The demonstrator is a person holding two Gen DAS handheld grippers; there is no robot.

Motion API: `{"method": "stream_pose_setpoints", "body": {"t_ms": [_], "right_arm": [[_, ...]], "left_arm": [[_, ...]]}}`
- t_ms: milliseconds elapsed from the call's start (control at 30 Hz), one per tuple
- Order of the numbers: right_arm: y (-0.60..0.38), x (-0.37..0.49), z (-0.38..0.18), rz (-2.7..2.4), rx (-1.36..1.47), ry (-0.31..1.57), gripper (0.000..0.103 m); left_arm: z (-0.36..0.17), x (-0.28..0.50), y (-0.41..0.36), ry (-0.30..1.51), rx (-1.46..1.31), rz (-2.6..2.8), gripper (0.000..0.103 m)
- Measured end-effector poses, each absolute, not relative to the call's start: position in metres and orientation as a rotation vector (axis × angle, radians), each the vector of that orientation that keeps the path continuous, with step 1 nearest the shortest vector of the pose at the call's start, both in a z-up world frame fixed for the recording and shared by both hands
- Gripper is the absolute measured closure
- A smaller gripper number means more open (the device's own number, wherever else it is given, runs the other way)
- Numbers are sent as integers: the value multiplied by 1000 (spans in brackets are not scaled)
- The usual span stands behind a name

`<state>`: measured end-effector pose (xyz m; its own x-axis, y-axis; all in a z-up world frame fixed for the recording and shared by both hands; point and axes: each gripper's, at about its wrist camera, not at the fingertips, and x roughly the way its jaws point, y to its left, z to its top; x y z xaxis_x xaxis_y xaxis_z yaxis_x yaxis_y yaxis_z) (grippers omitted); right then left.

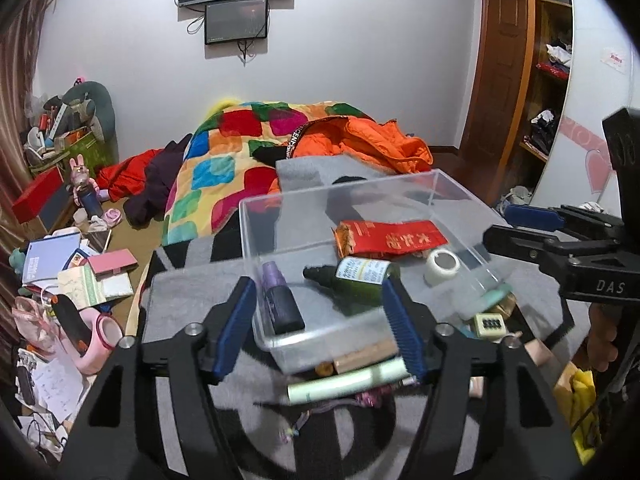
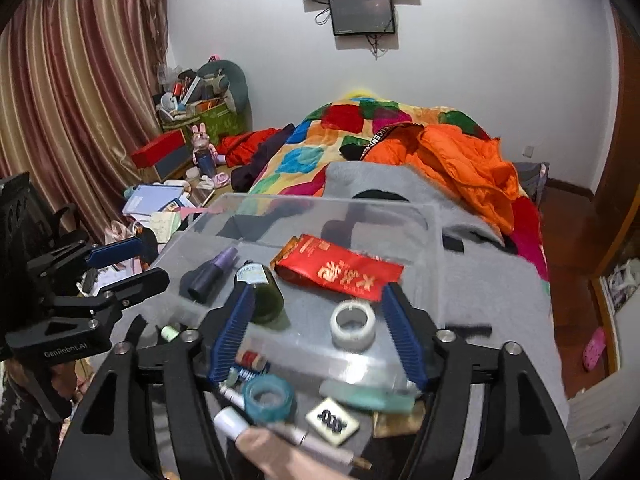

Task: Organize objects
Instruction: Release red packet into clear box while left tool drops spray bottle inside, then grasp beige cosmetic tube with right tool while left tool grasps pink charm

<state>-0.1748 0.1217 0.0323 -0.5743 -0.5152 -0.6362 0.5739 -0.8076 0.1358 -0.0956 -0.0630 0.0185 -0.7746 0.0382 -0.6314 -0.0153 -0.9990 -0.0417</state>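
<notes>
A clear plastic box (image 1: 452,184) sits on a grey blanket (image 1: 180,288); it also shows in the right wrist view (image 2: 404,208). Inside lie a red packet (image 1: 394,236), a green bottle (image 1: 352,276), a purple tube (image 1: 278,300) and a white tape roll (image 1: 442,266). My left gripper (image 1: 320,324) is open and empty, its jaws on either side of the box's near corner. My right gripper (image 2: 320,332) is open and empty over the box's near edge, by the tape roll (image 2: 354,322). Loose items lie in front: a pale green tube (image 1: 348,382), a teal tape roll (image 2: 268,398), a mahjong tile (image 2: 332,420).
A colourful quilt (image 1: 224,160) and an orange jacket (image 2: 468,164) lie on the bed behind the box. Books, boxes and bottles clutter the floor at the left (image 1: 72,276). A wooden shelf (image 1: 548,80) stands at the right. A bare hand (image 2: 280,456) shows under the right gripper.
</notes>
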Motion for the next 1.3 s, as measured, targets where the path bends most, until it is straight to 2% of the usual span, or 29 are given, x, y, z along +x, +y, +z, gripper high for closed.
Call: {"method": "stream_pose_setpoints", "body": {"t_ms": [233, 500, 667, 733, 833, 1000, 1167, 1300], "right_arm": [[141, -158, 14, -2342, 973, 85, 36], [156, -140, -18, -2262, 1079, 66, 34], [156, -124, -43, -2221, 1130, 182, 33], [159, -122, -49, -2208, 1152, 187, 33], [164, -119, -52, -2203, 1152, 164, 32], [159, -116, -52, -2180, 1144, 176, 30], [153, -103, -50, -2067, 1105, 241, 31], [151, -98, -48, -2062, 1083, 267, 31]], "left_arm": [[-1, -78, -63, -76, -1133, 2898, 29], [-41, -66, -66, -163, -1267, 2823, 27], [-66, -65, -68, -160, -1358, 2806, 27], [-66, -65, -67, -139, -1344, 2815, 20], [-67, -69, -60, -147, -1338, 2800, 16], [-65, -68, -39, -92, -1296, 2756, 16], [-59, -57, -20, -72, -1261, 2648, 32], [-55, -55, -17, -25, -1259, 2660, 34]]}}
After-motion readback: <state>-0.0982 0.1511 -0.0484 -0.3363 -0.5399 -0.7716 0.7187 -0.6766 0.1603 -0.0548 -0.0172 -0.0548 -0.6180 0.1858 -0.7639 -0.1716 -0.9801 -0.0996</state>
